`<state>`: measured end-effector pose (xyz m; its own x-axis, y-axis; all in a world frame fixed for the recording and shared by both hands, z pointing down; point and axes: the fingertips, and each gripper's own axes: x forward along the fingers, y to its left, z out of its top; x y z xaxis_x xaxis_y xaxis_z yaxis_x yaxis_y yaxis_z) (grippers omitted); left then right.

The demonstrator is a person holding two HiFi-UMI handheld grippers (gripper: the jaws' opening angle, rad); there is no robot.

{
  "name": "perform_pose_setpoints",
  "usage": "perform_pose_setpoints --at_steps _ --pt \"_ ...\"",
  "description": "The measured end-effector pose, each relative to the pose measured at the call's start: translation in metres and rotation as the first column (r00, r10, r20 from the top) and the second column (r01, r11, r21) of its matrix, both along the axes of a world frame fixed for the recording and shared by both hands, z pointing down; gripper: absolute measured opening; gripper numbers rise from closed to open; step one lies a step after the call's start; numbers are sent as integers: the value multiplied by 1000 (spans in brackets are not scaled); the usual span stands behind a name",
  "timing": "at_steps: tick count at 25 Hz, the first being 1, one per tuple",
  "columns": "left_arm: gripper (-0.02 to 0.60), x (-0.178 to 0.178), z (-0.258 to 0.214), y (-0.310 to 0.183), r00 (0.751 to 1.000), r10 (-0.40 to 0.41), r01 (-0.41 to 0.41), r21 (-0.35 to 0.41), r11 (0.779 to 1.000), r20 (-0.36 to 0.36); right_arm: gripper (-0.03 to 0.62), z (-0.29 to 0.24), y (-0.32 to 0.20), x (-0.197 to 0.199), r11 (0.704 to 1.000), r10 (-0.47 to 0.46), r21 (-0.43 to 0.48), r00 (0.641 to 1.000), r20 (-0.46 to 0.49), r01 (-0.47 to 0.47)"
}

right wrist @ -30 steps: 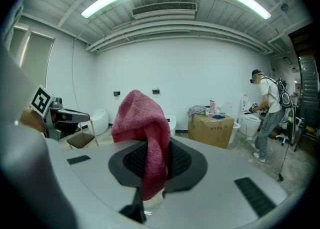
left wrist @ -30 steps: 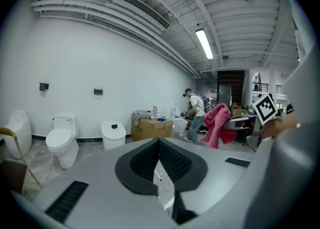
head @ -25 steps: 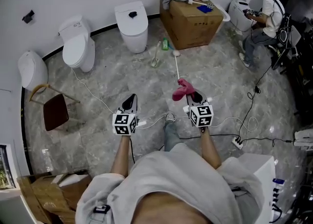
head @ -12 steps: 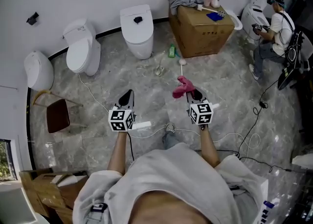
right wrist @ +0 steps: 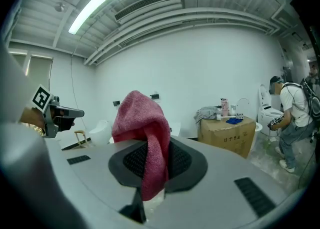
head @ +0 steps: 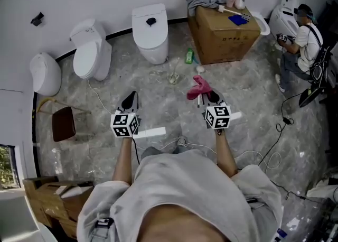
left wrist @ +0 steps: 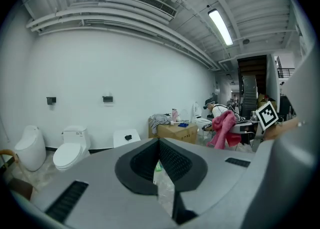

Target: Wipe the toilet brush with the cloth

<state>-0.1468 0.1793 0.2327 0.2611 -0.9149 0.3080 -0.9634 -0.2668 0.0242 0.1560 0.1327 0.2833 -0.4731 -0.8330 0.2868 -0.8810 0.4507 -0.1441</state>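
Note:
A white toilet brush point(head: 200, 70) lies on the marble floor, its handle running back under the pink cloth point(head: 197, 88). My right gripper point(head: 210, 97) is shut on that cloth, which bunches above the jaws and hangs down between them point(right wrist: 146, 132). The cloth is held over the brush handle; I cannot tell whether it touches it. My left gripper point(head: 130, 100) is shut with nothing in it, out to the left and apart from the brush. In the left gripper view its jaws point(left wrist: 159, 144) meet, and the cloth point(left wrist: 223, 128) shows at the right.
Three white toilets point(head: 151, 31) point(head: 91, 53) point(head: 45, 73) stand along the back wall. A cardboard box point(head: 223, 27) with rags and bottles is at the back right, a green bottle point(head: 189, 56) beside it. A seated person point(head: 302, 45), cables point(head: 272, 146) and a brown chair point(head: 63, 123) surround me.
Both grippers have travelled forward across the floor toward the toilets. The cloth in the right gripper now sits nearer the brush head. Both jaws stay shut.

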Motion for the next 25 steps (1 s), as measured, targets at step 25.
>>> perform_pose_setpoints --at_steps 25 --pt "20 0 73 -188 996 42 -48 -80 996 -81 66 39 -172 -40 996 -51 -79 996 -71 45"
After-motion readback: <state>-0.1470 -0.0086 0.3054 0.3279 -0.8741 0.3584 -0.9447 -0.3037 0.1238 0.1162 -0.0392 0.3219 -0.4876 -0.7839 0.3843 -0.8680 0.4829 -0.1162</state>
